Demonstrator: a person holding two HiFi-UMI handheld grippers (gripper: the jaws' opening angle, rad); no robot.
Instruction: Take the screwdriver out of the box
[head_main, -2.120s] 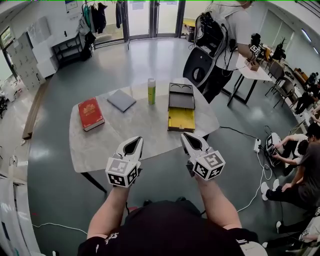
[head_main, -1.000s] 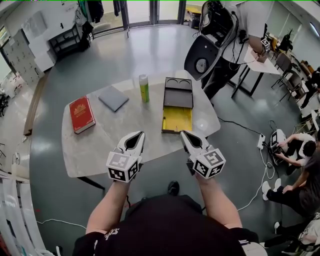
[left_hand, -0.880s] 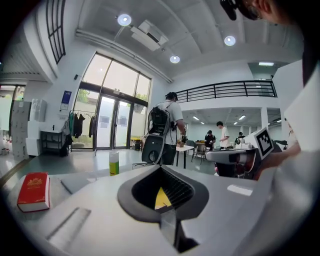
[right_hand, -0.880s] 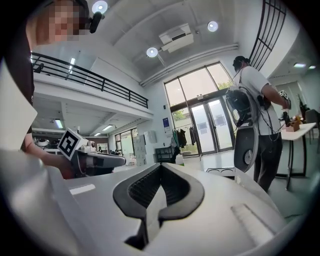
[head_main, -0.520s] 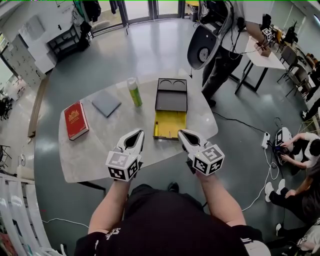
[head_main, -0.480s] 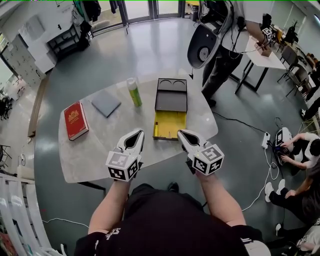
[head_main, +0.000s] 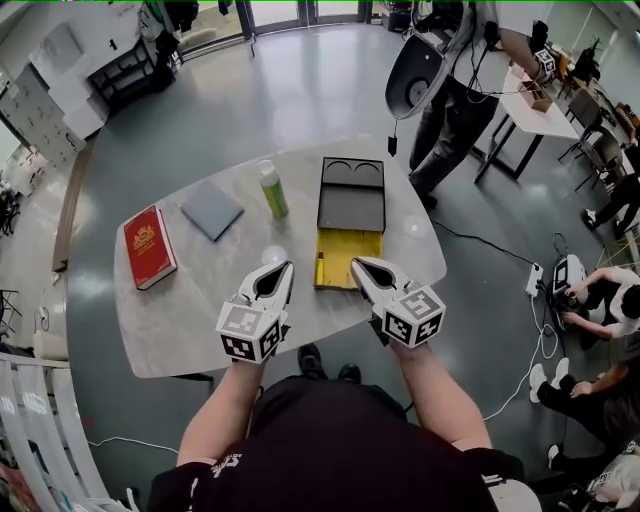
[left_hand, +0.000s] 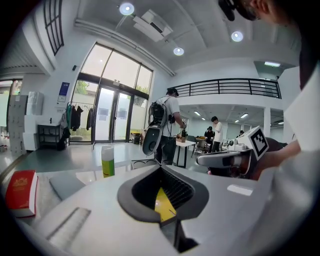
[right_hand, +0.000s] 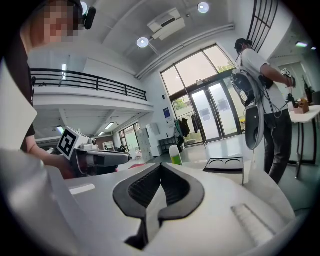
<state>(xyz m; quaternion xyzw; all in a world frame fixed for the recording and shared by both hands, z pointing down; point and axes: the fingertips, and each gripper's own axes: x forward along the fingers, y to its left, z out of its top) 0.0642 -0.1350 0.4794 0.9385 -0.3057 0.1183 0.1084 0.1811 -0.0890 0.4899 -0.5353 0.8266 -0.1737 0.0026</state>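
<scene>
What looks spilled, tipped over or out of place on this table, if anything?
Nothing stands out. The green bottle stands upright, the red book and grey pad lie flat, and the yellow box sits open, lid folded back.

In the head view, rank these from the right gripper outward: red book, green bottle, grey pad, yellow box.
1. Yellow box, beside the right gripper.
2. Green bottle, up and left.
3. Grey pad, further left.
4. Red book, far left.
</scene>
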